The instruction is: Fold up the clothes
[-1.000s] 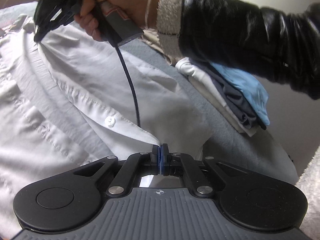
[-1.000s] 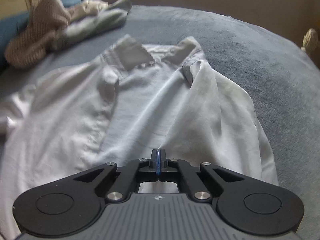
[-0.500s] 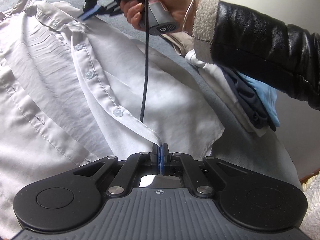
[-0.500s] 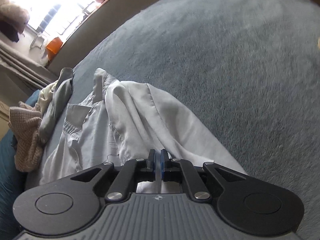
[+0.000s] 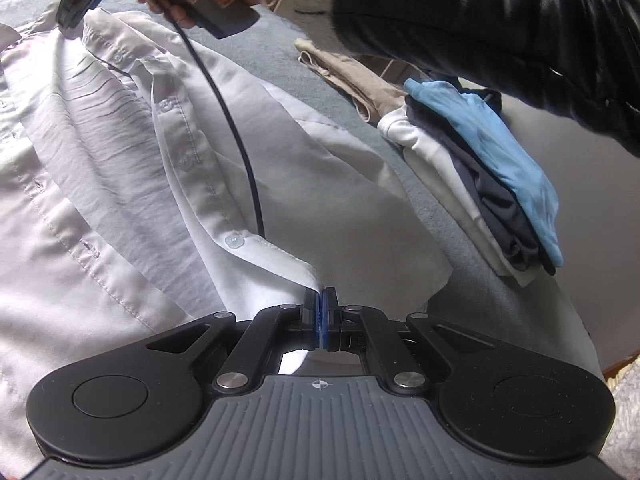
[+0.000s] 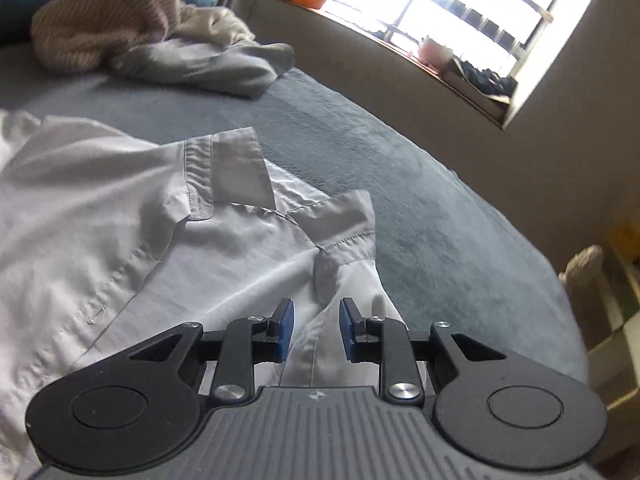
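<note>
White button-up shirt (image 5: 120, 184) spread open and creased on grey bedcover (image 6: 440, 220), left gripper (image 5: 320, 300) clamped tight on its placket hem corner, right gripper (image 6: 316, 330) opening above the collar, pads clear of cloth

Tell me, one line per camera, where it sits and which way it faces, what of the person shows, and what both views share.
Left wrist: rides the left tongs, looking down across the white button-up shirt toward a folded clothes stack; these tongs pinch the shirt's hem; a black leather sleeve and hand show.
Right wrist: rides the right tongs, jaws opening over the shirt, facing its collar and a bright window; no body shows.
Shared: the shirt and the grey-blue blanket.
</note>
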`<state>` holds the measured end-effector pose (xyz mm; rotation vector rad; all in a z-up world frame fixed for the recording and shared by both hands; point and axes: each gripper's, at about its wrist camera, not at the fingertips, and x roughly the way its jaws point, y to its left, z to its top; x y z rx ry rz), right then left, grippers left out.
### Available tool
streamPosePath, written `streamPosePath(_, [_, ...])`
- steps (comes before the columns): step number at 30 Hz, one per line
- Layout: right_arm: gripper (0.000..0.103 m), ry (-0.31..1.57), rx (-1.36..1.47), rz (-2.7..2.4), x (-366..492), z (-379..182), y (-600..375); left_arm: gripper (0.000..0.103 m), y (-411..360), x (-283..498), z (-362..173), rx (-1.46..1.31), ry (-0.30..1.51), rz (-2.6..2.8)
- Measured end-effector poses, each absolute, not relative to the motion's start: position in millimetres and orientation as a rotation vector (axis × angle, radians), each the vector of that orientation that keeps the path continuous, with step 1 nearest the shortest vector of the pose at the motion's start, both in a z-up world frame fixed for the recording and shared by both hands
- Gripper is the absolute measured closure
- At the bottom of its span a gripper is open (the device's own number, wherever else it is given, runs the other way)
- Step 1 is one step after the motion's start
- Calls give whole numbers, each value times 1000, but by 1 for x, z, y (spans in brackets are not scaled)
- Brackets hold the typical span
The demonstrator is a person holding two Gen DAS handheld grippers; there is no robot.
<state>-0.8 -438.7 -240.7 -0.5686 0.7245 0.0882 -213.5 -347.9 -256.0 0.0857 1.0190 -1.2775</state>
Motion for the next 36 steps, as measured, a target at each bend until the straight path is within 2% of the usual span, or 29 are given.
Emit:
streamPosePath(3, [76,750,-620,119,14,-255,-436,103,-350,-212,-254,72,1016,-1276])
streamPosePath(11, [75,842,-312,72,45,-265,-496,103,-352,-211,-257,64,1036,-1276])
streamPosePath(16, [59,822,-361,112,47,-264,-494,103,-356,-211,-259,67,1045,-1278])
streamPosePath(20, [55,781,-464,124,48,-268,-480,103,-357,-211,-260,67,1053,-1280])
streamPosePath(26, [66,799,-385,90,63,-273,-489,103,-357,-210,-261,65,1066,-1281])
streamPosePath(28, [78,808,-364,77,66,-276,-492,103,-357,-210,-262,62,1073,-1281])
streamPosePath(32, [94,788,-285,77,63,-269,-502,103,-356,-210,-262,62,1077,-1283])
streamPosePath(36, [95,755,-103,93,55,-253,-523,103,-355,-210,-260,61,1075,-1290])
